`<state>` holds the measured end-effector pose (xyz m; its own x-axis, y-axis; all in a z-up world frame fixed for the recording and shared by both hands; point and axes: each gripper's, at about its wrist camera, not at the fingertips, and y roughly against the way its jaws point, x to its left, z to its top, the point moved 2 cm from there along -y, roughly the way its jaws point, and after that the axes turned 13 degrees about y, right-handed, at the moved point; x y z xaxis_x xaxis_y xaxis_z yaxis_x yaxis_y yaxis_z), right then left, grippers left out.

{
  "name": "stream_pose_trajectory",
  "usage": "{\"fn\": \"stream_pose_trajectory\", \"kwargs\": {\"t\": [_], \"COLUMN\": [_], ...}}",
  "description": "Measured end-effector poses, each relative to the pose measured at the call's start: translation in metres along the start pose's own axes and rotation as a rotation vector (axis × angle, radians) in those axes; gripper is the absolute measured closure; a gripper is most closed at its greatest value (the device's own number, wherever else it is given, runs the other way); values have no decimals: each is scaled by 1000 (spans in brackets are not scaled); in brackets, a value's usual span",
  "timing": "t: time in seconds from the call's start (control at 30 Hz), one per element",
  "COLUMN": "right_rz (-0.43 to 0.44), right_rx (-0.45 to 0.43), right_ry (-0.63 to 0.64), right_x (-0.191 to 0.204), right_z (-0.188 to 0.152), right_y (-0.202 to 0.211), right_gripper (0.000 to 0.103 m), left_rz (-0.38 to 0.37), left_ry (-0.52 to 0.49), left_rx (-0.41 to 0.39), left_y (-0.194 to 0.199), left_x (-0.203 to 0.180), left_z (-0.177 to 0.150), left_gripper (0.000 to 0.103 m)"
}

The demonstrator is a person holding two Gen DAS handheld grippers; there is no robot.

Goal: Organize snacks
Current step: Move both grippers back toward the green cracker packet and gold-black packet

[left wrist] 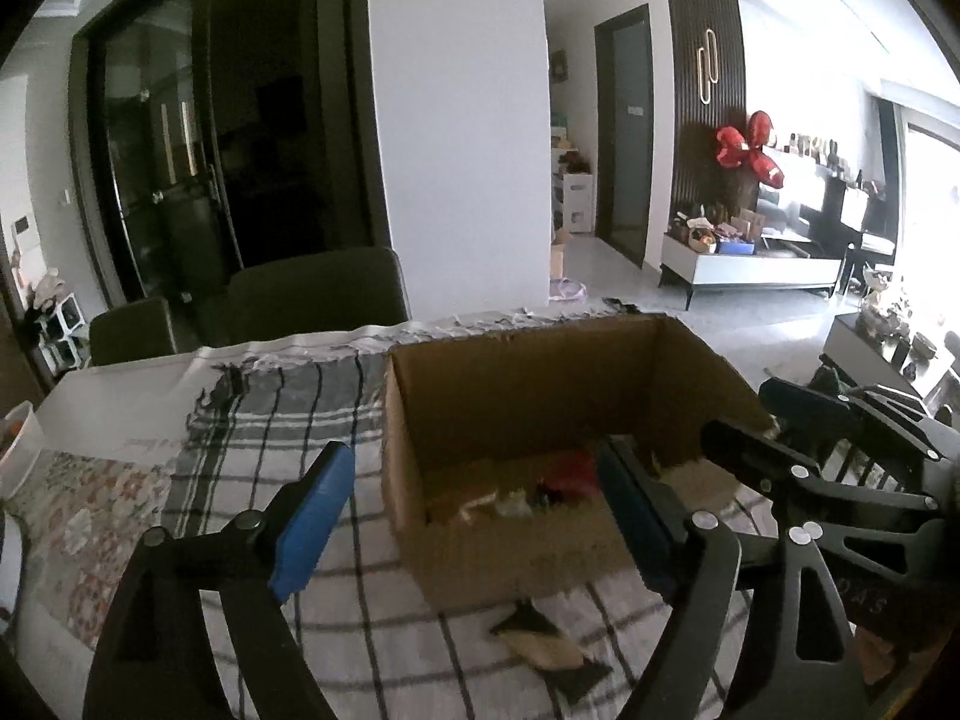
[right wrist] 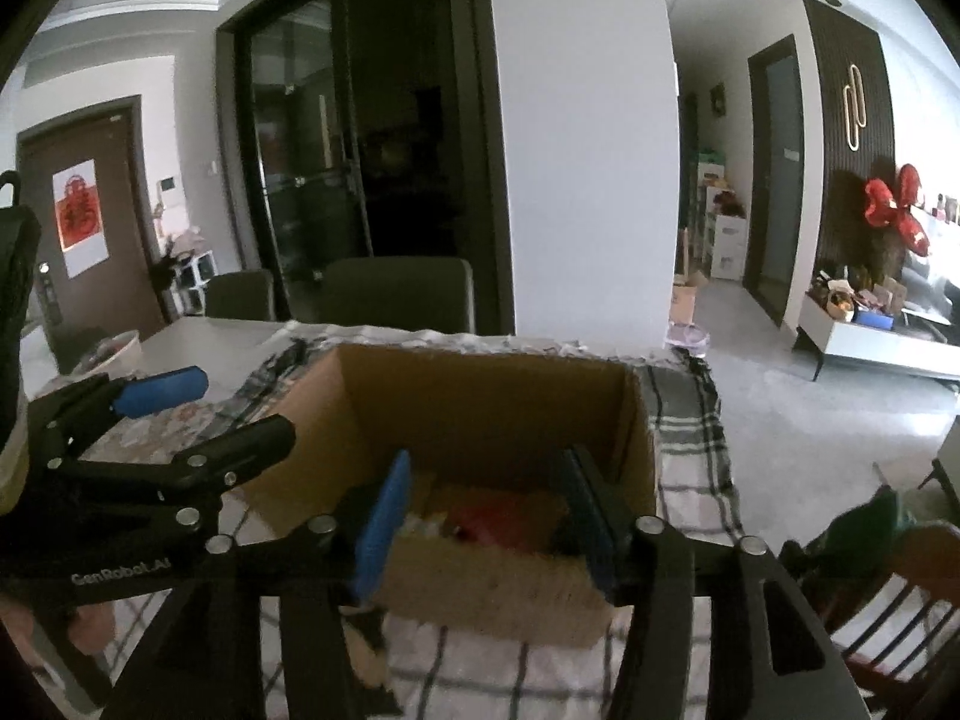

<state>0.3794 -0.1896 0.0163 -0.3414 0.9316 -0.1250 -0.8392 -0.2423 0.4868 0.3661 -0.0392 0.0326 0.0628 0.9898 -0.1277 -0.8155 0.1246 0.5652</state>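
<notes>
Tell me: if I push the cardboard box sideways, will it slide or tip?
The box probably slides: it looks low, wide and flat-bottomed. It seems light, with only a few snacks inside. The plaid cloth beneath may bunch and drag along.

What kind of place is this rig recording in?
Most likely a lived-in home, an open dining and living area: a table under a grey plaid cloth with dark upholstered chairs, a low white media cabinet, and a red paper decoration on the brown door.
</notes>
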Motion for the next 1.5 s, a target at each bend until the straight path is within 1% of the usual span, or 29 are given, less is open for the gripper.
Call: {"fn": "stream_pose_trajectory", "kwargs": {"t": [0.23, 0.43, 0.57, 0.73, 1.0, 1.23, 1.33, 1.4, 1.5], "right_rz": [44, 89, 127, 178, 261, 364, 401, 418, 424], "right_rx": [23, 58, 99, 155, 245, 350, 385, 403, 421], "right_ry": [13, 33, 52, 67, 102, 171, 203, 228, 258], "right_x": [23, 43, 56, 73, 101, 125, 135, 140, 145], "right_z": [-22, -44, -61, -81, -109, -128, -136, -140, -144], "right_y": [24, 39, 42, 39, 28, 10, 3, -2, -9], "right_gripper": [49, 49, 49, 49, 49, 49, 49, 49, 49], "left_rz": [37, 64, 92, 131, 185, 242, 260, 265, 250], "left_ry": [10, 5, 0, 10, 48, 98, 109, 124, 152], "left_rx": [11, 47, 75, 122, 224, 305, 330, 349, 378], "left_y": [29, 46, 54, 57, 54, 51, 50, 49, 47], "left_x": [8, 13, 18, 28, 49, 68, 73, 76, 80], "left_z": [-29, -57, -77, -102, -141, -172, -180, -184, -189], "left_gripper": [18, 18, 18, 18, 18, 18, 18, 18, 18]}}
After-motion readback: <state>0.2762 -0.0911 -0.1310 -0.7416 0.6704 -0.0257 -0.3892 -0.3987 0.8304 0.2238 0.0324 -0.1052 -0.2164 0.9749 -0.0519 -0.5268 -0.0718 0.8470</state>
